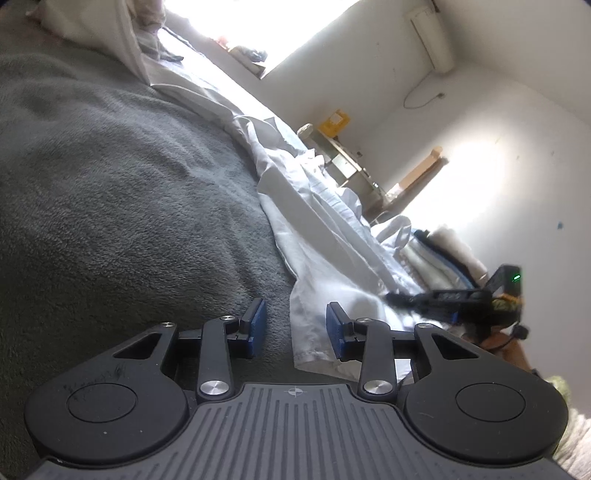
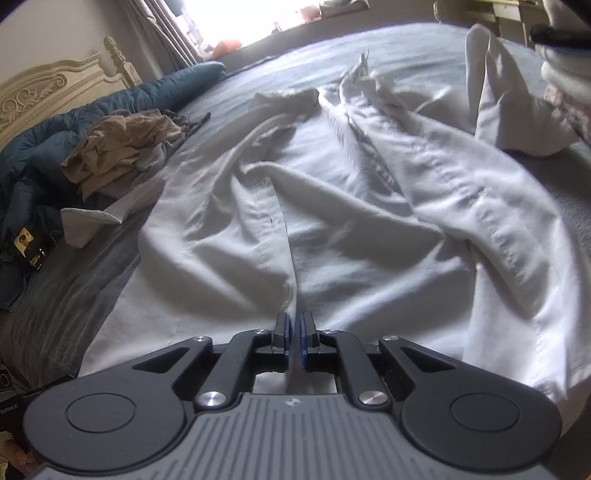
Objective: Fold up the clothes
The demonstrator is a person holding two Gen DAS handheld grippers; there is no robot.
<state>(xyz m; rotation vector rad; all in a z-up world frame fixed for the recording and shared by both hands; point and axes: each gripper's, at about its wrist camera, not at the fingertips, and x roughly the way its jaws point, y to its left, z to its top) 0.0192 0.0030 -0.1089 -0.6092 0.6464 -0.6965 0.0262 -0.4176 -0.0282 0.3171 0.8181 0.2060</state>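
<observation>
A white shirt (image 2: 332, 206) lies spread and rumpled across a grey blanket (image 2: 74, 295) on a bed, its buttoned front edge running straight toward the right gripper (image 2: 294, 332). That gripper's blue pads are nearly together, pinching a thin fold of the shirt's front edge between them — the cloth rises in a ridge right into the pads.

The left gripper (image 1: 295, 325) sits at the shirt's near hem. Its pads stand apart, one over bare blanket and the other over the white cloth, with the hem corner (image 1: 314, 354) lying between them; the pads do not press on it. In this view the right gripper (image 1: 443, 299) shows as a dark shape reaching onto the shirt further along the same edge.

Open room: to the left gripper's side the blanket (image 1: 110, 184) is a broad bare stretch, running up to a pale pillow (image 1: 92, 22). In the right wrist view the shirt's left edge leaves a strip of bare blanket before a heap of tan clothes (image 2: 122, 147) and a blue quilt (image 2: 110, 99) against the carved headboard (image 2: 44, 92). One sleeve (image 2: 498, 96) runs off to the far right, close to a stack of folded things (image 2: 565, 74) at the bed's edge. Beyond the collar the blanket is bare up to the window side.
</observation>
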